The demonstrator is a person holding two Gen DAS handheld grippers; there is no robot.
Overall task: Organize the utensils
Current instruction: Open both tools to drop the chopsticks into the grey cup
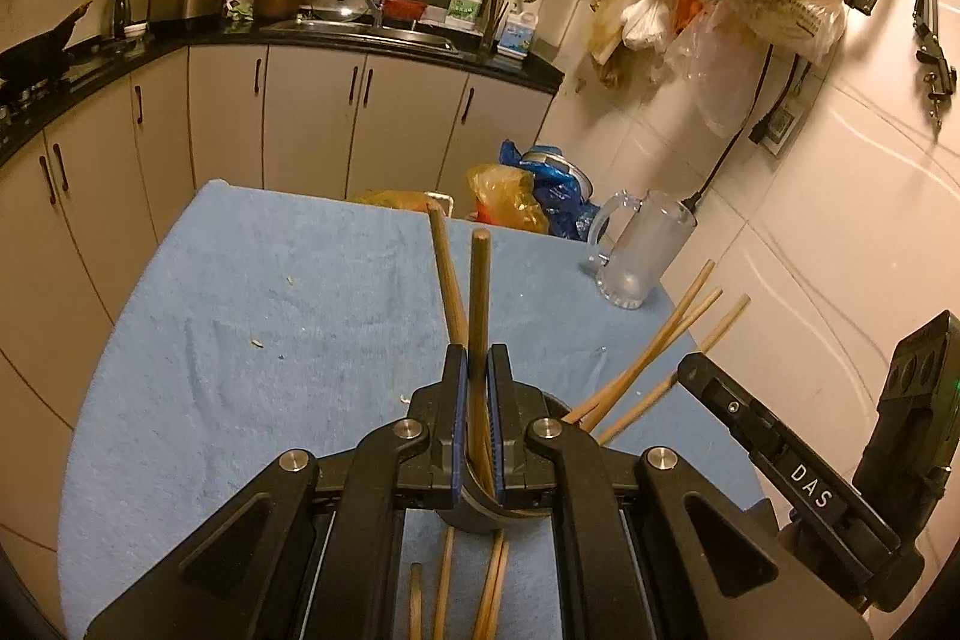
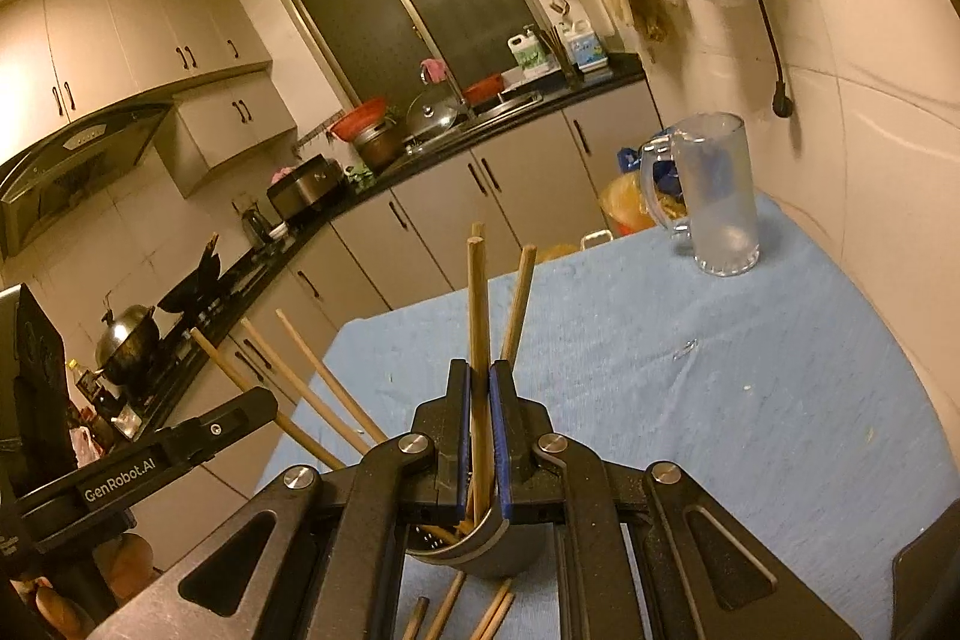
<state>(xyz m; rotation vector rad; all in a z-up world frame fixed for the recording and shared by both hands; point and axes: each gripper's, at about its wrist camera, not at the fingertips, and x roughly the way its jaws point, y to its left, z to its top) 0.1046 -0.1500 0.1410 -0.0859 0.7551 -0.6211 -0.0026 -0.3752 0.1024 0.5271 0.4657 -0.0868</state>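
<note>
Chopsticks [image 1: 479, 340] are pinched upright in the left tool [image 1: 477, 358], another pair [image 2: 478, 340] in the right tool [image 2: 478, 376], directly above the grey holder [image 2: 480, 556] on the blue bench [image 2: 690, 400]; tips should be lowered straight in before release.

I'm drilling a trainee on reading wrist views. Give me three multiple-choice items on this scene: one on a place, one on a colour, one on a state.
1. Where does the glass mug stand?
A. on the blue cloth, near the wall
B. in the sink
C. on the stove

2. What colour is the table cloth?
A. red
B. blue
C. green

3. How are the left gripper fingers?
A. wide open
B. out of view
C. shut on chopsticks

A: it stands at the cloth's far corner.
B: light blue throughout.
C: pads pinch the sticks.
</note>
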